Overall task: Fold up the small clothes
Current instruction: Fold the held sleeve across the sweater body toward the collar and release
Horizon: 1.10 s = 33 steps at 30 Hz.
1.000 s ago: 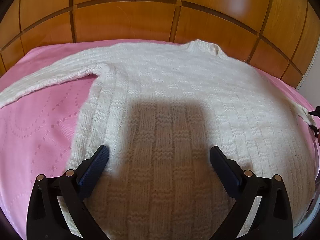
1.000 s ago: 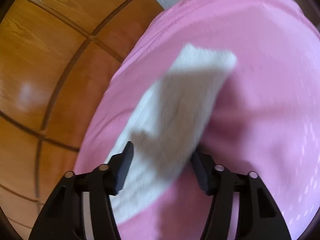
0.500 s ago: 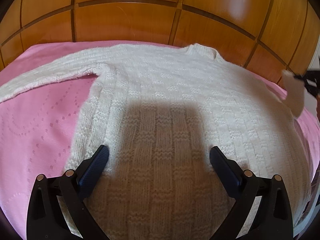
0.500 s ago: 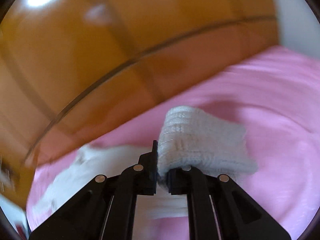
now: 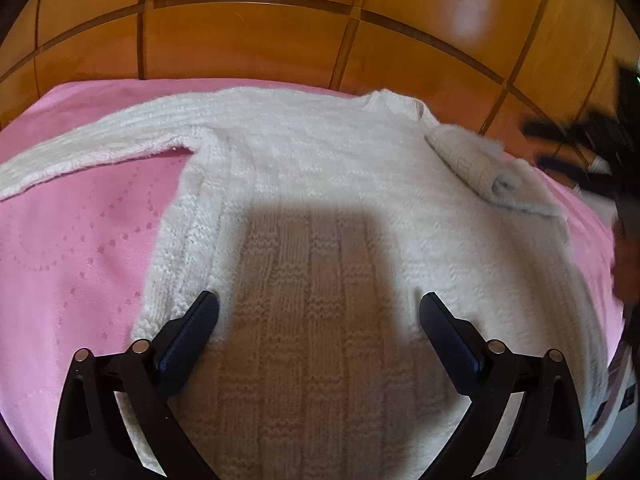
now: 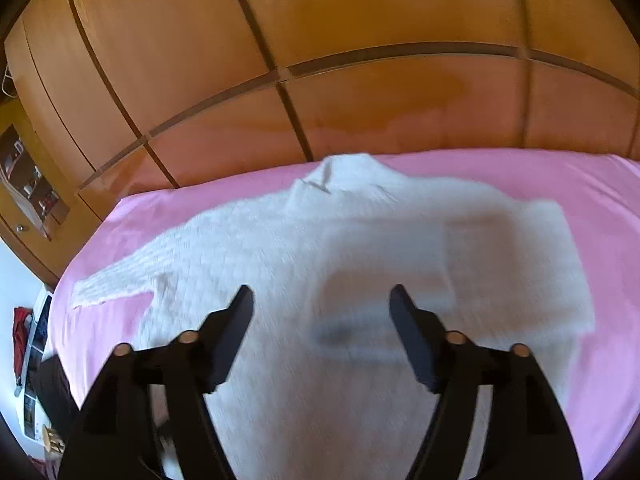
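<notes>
White knitted wool, the sweater [image 5: 320, 208] lies flat on the pink bed [image 5: 72, 240], one sleeve [image 5: 480, 160] folded across at upper right. My left tongs [image 5: 319, 324] hover spread and empty; my right tongs [image 6: 321, 312] have just been opening, nothing between them. It looks soft, floppy and stretchy, so I would pinch the left sleeve's cuff.

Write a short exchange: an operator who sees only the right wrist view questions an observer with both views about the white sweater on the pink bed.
Operator: My picture is blurred. Is that a folded sleeve?
Observer: Yes. The folded sleeve lies on the sweater, its cuff close to the collar.
Operator: Where are the left tongs?
Observer: The left tongs are open over the sweater's lower body, gripping nothing.
</notes>
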Tool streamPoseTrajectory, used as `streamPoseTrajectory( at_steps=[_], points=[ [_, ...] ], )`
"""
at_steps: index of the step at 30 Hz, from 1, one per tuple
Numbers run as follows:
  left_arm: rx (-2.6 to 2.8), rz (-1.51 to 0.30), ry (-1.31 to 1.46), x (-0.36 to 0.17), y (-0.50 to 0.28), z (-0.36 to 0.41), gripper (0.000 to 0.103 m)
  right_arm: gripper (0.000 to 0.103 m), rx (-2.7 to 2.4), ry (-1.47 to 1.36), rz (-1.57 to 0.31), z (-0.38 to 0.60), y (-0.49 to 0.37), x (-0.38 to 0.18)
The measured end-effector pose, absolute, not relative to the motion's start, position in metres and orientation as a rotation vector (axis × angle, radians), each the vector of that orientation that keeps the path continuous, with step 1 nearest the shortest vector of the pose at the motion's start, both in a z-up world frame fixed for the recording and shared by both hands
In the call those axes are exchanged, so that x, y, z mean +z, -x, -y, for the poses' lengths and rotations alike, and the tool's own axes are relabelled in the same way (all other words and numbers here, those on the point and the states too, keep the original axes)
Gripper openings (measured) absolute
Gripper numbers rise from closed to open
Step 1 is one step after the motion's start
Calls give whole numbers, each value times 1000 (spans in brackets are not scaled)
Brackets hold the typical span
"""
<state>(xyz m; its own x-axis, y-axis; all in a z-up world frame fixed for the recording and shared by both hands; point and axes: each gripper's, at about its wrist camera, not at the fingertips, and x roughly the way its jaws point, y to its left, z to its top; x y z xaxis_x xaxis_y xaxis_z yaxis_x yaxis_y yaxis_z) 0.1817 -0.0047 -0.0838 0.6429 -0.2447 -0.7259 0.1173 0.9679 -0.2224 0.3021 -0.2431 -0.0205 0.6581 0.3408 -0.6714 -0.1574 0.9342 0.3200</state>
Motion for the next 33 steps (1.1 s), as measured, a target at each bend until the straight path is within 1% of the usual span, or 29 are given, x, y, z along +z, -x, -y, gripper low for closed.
streamPoseTrajectory(
  at_steps=[1, 2, 4, 9, 12, 17, 18, 19, 21, 24, 27, 28, 29, 30, 31, 33],
  points=[
    [-217, -841, 180, -79, -182, 4, 96, 80, 275, -239, -803, 246, -285, -23],
    [-229, -835, 191, -74, -183, 5, 96, 81, 268, -242, -806, 253, -274, -26],
    [-253, -810, 187, -61, -187, 14, 91, 82, 254, -258, -830, 270, -250, -39],
    [-336, -726, 0, -30, -202, 78, 91, 84, 219, -265, -897, 286, -204, -78],
    [-386, -718, -112, -23, -218, 121, 91, 92, 228, -234, -839, 281, -183, -86],
    [-384, -749, -267, -38, -263, 186, 91, 95, 229, -240, -775, 281, -172, -91],
    [-369, -762, -280, -44, -272, 193, 77, 95, 237, -251, -766, 284, -170, -92],
    [-353, -797, -284, -52, -285, 199, 42, 96, 248, -262, -757, 286, -169, -93],
    [-313, -857, -197, -58, -303, 193, 10, 96, 265, -285, -746, 291, -168, -94],
    [-327, -856, 145, -47, -313, 142, 10, 96, 285, -323, -728, 298, -165, -95],
    [-306, -902, 397, -57, -319, 91, 10, 98, 286, -321, -717, 297, -165, -96],
    [-311, -922, 477, -64, -318, 76, 12, 98, 285, -315, -717, 297, -164, -96],
    [-325, -942, 539, -71, -318, 65, 19, 98, 283, -311, -718, 299, -161, -96],
    [-333, -961, 595, -78, -318, 55, 47, 98, 282, -309, -718, 299, -161, -96],
    [-320, -957, 684, -86, -314, 41, 72, 98, 280, -306, -719, 299, -162, -96],
    [-339, -922, 798, -92, -307, 27, 73, 98, 276, -302, -723, 297, -164, -95]
  ],
)
